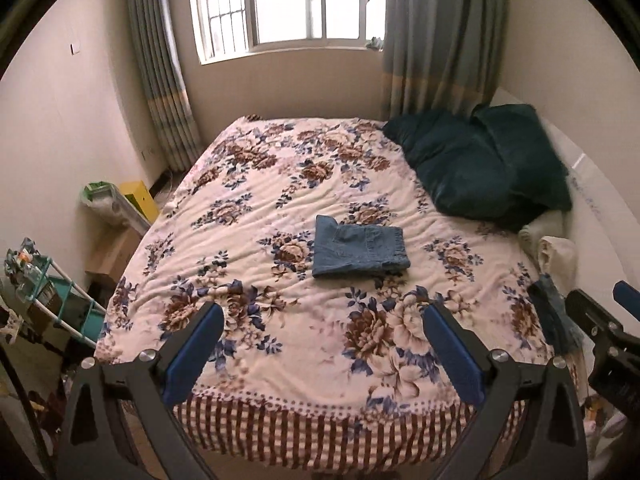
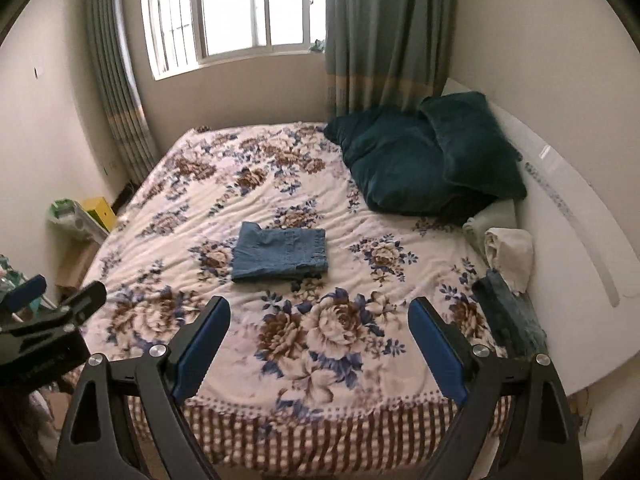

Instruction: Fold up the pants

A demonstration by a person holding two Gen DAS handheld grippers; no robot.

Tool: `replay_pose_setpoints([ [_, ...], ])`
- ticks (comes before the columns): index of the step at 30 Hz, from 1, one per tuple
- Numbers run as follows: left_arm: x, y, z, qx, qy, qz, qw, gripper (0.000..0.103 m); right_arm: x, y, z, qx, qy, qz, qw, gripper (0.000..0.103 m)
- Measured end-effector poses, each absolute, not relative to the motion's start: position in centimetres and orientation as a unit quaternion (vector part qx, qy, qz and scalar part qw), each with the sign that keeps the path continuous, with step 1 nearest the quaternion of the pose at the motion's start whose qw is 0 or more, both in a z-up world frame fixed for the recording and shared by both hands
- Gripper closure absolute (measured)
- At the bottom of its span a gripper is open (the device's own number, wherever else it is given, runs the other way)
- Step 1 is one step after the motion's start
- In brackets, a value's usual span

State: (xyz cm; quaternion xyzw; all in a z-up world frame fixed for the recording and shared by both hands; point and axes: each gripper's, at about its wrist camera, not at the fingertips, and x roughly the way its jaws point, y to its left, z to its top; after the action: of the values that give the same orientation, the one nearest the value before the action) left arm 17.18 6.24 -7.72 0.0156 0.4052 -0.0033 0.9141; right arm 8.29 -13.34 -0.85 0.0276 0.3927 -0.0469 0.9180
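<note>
A pair of blue denim pants (image 1: 360, 251) lies folded into a small rectangle in the middle of the floral bedspread (image 1: 280, 184); it also shows in the right wrist view (image 2: 280, 251). My left gripper (image 1: 324, 348) is open and empty, held back over the foot of the bed, well short of the pants. My right gripper (image 2: 320, 344) is open and empty, also over the foot of the bed. Each gripper shows at the edge of the other's view, the right one (image 1: 600, 320) and the left one (image 2: 52, 304).
Two dark teal pillows (image 2: 424, 160) lie at the bed's right against a white headboard (image 2: 568, 216). A white cloth (image 2: 508, 256) and a dark blue garment (image 2: 508, 312) lie by the right edge. Boxes and a rack (image 1: 60, 300) stand left of the bed.
</note>
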Motion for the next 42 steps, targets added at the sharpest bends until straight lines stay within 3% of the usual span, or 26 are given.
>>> replay_pose_setpoints([
  [9, 11.0, 7.7, -3.0, 0.019, 0.376, -0.009, 0.926, 0.001, -1.4, -11.4, 7.5, 0.033, 0.350, -0.044, 0.935, 0.010],
  [18, 8.9, 7.2, -0.3, 0.010, 0.348, -0.003, 0.937, 0.001, -3.7, -11.6, 10.9, 0.036, 0.351, -0.014, 0.936, 0.010],
  [23, 9.6, 6.7, -0.4, 0.001, 0.344, 0.004, 0.939, 0.001, -2.0, -12.8, 11.0, 0.037, 0.347, -0.010, 0.937, 0.005],
  [42, 19.2, 4.3, -4.4, 0.017, 0.378, 0.050, 0.924, 0.000, 12.7, -17.3, 6.0, 0.033, 0.374, -0.033, 0.926, 0.004],
])
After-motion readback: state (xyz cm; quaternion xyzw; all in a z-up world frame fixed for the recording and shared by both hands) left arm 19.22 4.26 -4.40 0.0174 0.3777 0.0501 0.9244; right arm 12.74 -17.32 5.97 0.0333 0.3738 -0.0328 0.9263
